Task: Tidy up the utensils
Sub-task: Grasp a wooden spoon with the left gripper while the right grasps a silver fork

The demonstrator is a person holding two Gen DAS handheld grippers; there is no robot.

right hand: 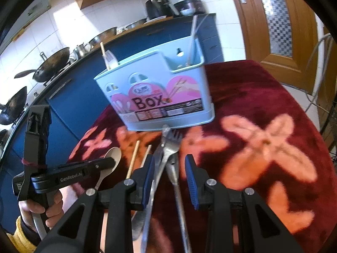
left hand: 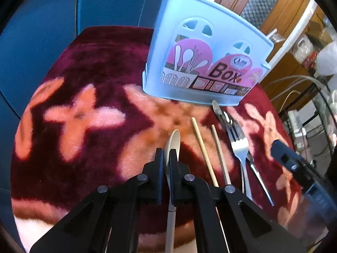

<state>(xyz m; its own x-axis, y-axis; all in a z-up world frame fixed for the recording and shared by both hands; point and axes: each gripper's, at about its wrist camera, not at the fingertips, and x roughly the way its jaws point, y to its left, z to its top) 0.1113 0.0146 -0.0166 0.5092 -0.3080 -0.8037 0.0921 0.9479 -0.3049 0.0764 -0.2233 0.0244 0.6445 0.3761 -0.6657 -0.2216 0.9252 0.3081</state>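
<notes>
My left gripper (left hand: 166, 155) is shut on a cream spoon (left hand: 173, 142), pinching it just behind the bowl, and the handle runs back under the jaws. Two wooden chopsticks (left hand: 203, 149) lie to the right of the spoon, then a metal fork (left hand: 240, 147) and a knife (left hand: 218, 108). My right gripper (right hand: 169, 160) stands open, its blue pads on either side of the fork (right hand: 171, 145) and knife (right hand: 155, 172) on the cloth. The light blue utensil box (right hand: 160, 88) stands upright just beyond, with a few utensils in its compartments.
A maroon fleece cloth (right hand: 263, 97) with pink flowers covers the round table. Blue cabinets (right hand: 69, 105) and a counter with woks (right hand: 52, 63) lie behind. A wooden door (right hand: 271, 21) and a wire rack (left hand: 316, 113) stand to the right.
</notes>
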